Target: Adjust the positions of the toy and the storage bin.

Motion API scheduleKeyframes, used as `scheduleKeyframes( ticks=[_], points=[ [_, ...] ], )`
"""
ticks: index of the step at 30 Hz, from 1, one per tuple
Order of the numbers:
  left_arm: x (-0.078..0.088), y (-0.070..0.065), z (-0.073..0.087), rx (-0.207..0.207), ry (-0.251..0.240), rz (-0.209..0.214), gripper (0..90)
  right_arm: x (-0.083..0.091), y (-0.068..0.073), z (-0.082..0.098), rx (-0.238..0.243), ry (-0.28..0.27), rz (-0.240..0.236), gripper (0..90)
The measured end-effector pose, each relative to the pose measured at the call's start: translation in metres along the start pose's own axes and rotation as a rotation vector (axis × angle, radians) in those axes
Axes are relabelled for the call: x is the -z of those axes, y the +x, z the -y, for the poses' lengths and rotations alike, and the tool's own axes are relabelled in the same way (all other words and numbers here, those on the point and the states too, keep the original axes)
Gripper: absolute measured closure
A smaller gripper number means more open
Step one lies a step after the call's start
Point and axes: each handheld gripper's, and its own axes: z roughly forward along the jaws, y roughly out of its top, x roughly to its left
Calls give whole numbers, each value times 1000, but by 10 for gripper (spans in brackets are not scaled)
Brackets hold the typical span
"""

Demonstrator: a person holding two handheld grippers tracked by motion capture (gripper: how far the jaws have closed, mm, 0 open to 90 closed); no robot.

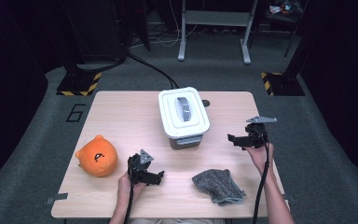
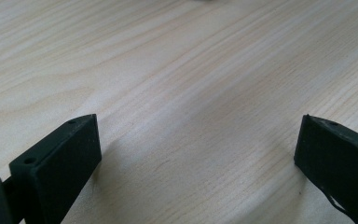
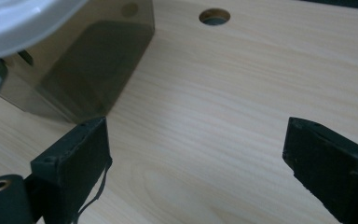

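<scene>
A white-lidded box (image 1: 184,114) with a grey handle stands at the middle back of the wooden table (image 1: 121,116). An orange plush toy (image 1: 97,156) lies at the front left and a crumpled grey cloth (image 1: 218,185) at the front right. My left gripper (image 1: 157,176) rests low near the front edge between plush and cloth; its jaws stand wide apart over bare wood (image 2: 198,154). My right gripper (image 1: 232,139) hangs to the right of the box, pointing at it, open with nothing between its jaws (image 3: 196,158). The box's smoky wall (image 3: 88,65) shows close ahead of the right gripper.
A round hole (image 3: 214,17) pierces the tabletop behind the box's right side. The table's edges drop to grey carpet. A metal stand (image 1: 214,28) and dark equipment with hazard-striped feet (image 1: 79,84) sit beyond the far edge.
</scene>
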Motion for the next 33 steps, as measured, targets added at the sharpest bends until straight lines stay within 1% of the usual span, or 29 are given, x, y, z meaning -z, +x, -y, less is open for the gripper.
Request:
scheduleKeyframes(
  ticks=[3,4,5,6,7,9,10,11,13,14,15,17,18,20,21,22,24,26,27,28,29,31,32,33],
  points=[
    [0,0,0,0,1,0,4,-1,6,-15,14,-10,-27,95],
    [0,0,0,7,-6,-1,4,-3,11,-25,29,-10,-37,107],
    [0,0,0,7,-6,-1,4,-4,13,-28,29,-13,-49,108],
    [0,-1,0,8,-6,-1,4,-4,13,-28,29,-13,-49,108],
    [0,-1,0,8,-6,-1,4,-7,20,-38,44,-20,-66,117],
    [0,0,0,-1,0,0,4,-9,22,-42,44,-17,-74,118],
    [0,0,0,4,-4,-1,5,-12,26,-46,51,-18,-80,125],
    [0,0,0,0,-2,-1,5,-14,28,-50,53,-17,-90,130],
    [0,0,0,4,-5,-2,5,-18,32,-55,47,-13,-106,140],
    [0,-1,0,9,-9,-2,5,-21,34,-59,47,-12,-116,153],
    [-1,-1,0,12,-12,-2,5,-25,38,-65,48,-13,-131,204],
    [-1,-1,0,12,-12,-2,5,-27,39,-66,47,-12,-134,219],
    [-1,-1,0,12,-12,-3,6,-32,42,-71,39,-3,-157,265],
    [-1,-1,0,12,-12,-3,6,-33,44,-72,33,0,-157,278],
    [-1,-1,0,11,-12,-3,6,-34,46,-74,29,4,-165,301],
    [-1,-1,0,11,-13,-3,7,-36,49,-76,35,0,-165,344],
    [-1,-1,0,11,-13,-3,7,-37,51,-77,40,3,-167,353],
    [0,-1,0,10,-14,-3,8,-40,55,-79,35,20,-188,393],
    [-1,-1,0,10,-14,-3,8,-41,57,-79,44,28,-186,404],
    [-1,-1,0,10,-15,-3,9,-42,59,-80,41,32,-187,419],
    [0,-1,0,9,-14,-2,9,-44,61,-80,56,34,-187,442],
    [0,-1,0,10,-14,-3,9,-48,66,-81,72,64,-169,494],
    [0,-1,0,10,-14,-3,9,-48,66,-81,72,64,-169,494],
    [0,-1,0,10,-15,-3,9,-50,67,-81,72,77,-153,500]
  ],
)
